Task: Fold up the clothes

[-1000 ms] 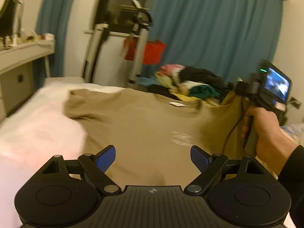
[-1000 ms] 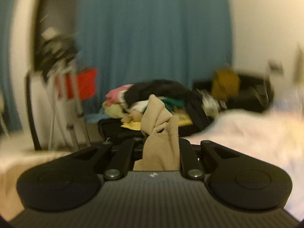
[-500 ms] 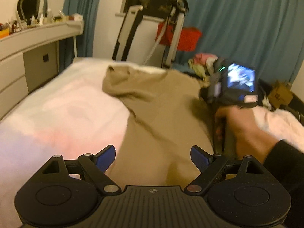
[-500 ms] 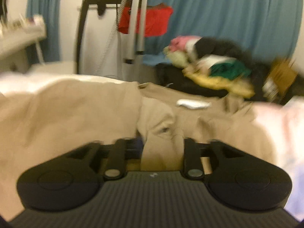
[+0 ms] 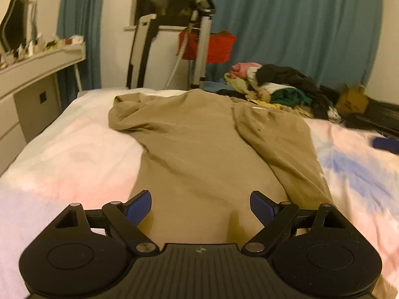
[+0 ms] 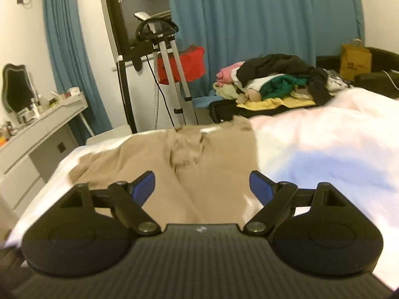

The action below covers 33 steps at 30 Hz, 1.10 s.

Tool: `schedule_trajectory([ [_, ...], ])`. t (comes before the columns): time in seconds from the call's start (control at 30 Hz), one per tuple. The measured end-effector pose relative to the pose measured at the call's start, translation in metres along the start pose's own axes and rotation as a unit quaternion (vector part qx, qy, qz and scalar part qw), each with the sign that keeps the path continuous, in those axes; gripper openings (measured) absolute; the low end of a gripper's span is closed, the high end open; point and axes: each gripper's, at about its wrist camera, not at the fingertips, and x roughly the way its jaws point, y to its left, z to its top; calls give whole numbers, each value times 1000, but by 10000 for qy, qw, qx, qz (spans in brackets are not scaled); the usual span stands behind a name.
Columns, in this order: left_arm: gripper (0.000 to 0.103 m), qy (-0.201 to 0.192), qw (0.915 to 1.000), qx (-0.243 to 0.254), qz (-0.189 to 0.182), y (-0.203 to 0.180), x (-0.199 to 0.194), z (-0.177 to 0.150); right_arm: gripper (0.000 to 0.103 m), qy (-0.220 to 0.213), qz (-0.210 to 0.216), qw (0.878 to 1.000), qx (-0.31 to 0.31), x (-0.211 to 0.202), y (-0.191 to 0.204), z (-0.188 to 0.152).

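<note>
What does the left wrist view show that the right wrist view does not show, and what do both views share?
Only the left wrist view shows the left gripper, open above the tan shirt, and a dark blue object on the bed at the right edge.

Only the right wrist view shows the right gripper, also open and holding nothing.

Both share the shirt with its right side folded over, the bed, the clothes pile, the blue curtain, the mirror and the red cloth.

Blue curtains (image 5: 294,25) hang behind a garment steamer stand (image 6: 172,74), a white dresser (image 6: 37,134) carrying a mirror (image 6: 17,87) stands left, and a cardboard box (image 6: 355,62) sits far right
</note>
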Motion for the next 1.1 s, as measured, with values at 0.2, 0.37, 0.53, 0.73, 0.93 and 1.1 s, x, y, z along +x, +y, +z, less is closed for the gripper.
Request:
schedule_trajectory([
  [0.2,88,93,9992,389,-9,-20,-23,-13,84,-79,-76,9972,741,-112,-49,-44],
  [0.37,87,364,9970,624,-285,-42,-37,-29,84,-210,-224,9944,1013,-162,-82,-69],
  [0.53,77,812,9886,929,-859,-99,-40,-52,84,-572,-474,9905,1160,-185,-118,-68],
  [0.73,74,1110,9692,1427,-1674,-185,-45,-83,84,-765,-497,9753,2012,-199,-172,-75],
  [0.93,71,1492,9522,1539,-2175,-244,-30,-110,84,-703,-476,9714,2218,-191,-188,-82],
  [1.1,52,1440,9512,1588,-2222,-251,-27,-118,84,-462,-440,9711,2299,-174,-192,-88],
])
